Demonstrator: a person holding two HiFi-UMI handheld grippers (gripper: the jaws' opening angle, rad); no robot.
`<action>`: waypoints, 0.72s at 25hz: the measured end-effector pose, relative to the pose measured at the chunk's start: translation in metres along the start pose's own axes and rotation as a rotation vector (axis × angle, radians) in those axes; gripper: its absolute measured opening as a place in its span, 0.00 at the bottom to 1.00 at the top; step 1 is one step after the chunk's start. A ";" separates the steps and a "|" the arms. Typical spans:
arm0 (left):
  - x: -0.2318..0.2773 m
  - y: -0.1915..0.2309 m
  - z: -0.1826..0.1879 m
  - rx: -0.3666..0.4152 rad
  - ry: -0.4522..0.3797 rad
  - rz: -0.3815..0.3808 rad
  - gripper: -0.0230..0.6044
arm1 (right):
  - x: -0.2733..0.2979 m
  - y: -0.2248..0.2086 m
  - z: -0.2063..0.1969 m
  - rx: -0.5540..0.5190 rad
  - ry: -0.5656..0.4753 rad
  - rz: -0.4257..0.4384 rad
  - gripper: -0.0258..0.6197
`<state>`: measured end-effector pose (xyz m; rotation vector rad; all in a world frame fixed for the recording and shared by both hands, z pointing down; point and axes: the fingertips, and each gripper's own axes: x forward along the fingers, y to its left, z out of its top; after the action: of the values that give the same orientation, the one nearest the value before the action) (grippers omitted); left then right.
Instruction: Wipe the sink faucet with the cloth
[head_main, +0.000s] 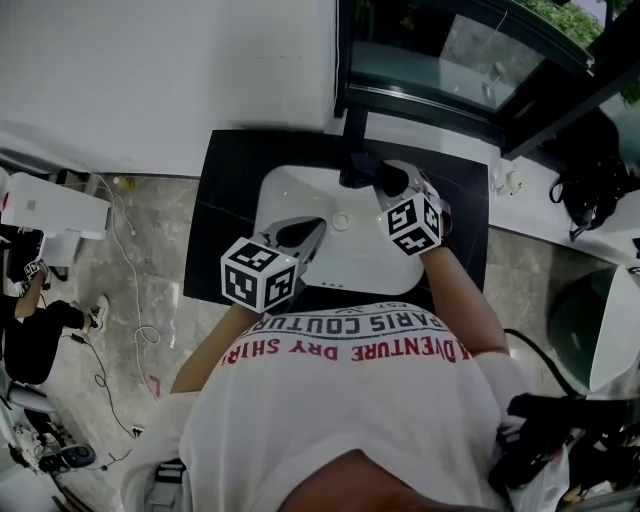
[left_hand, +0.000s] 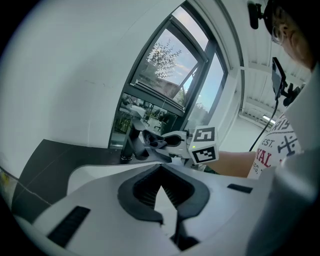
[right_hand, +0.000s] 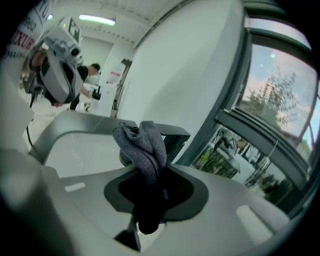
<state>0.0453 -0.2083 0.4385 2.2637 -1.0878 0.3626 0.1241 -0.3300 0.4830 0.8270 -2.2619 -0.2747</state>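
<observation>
A black counter (head_main: 225, 200) under a window carries the white sink (head_main: 285, 190), with the dark faucet (head_main: 355, 170) rising at the basin's back edge. The right gripper (head_main: 385, 180) reaches in to the faucet. The left gripper (head_main: 305, 232) hangs over the basin, well short of it, its jaws drawn together on nothing. In the right gripper view the jaws are clamped on a bunched grey cloth (right_hand: 145, 150), whose free end stands up just in front of the faucet (right_hand: 175, 134); whether it touches cannot be told. The wipe appears to be at or near its start. Doing it well likely means holding the clamp firm, leading with the soft bunch so the hard jaws never meet the finish, and drawing it along the spout and round the base, while the left gripper stays out of the way
</observation>
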 end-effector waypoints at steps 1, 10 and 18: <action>0.001 -0.001 -0.001 0.001 0.002 0.001 0.04 | -0.005 0.003 -0.002 0.093 -0.046 0.018 0.16; 0.014 -0.013 -0.007 -0.004 0.022 0.030 0.04 | -0.022 0.011 -0.012 0.785 -0.399 0.177 0.17; 0.020 -0.014 -0.014 -0.017 0.040 0.054 0.04 | -0.006 0.023 -0.011 0.793 -0.409 0.212 0.16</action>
<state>0.0687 -0.2049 0.4539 2.2063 -1.1286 0.4168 0.1238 -0.3081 0.4965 0.9574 -2.8530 0.6541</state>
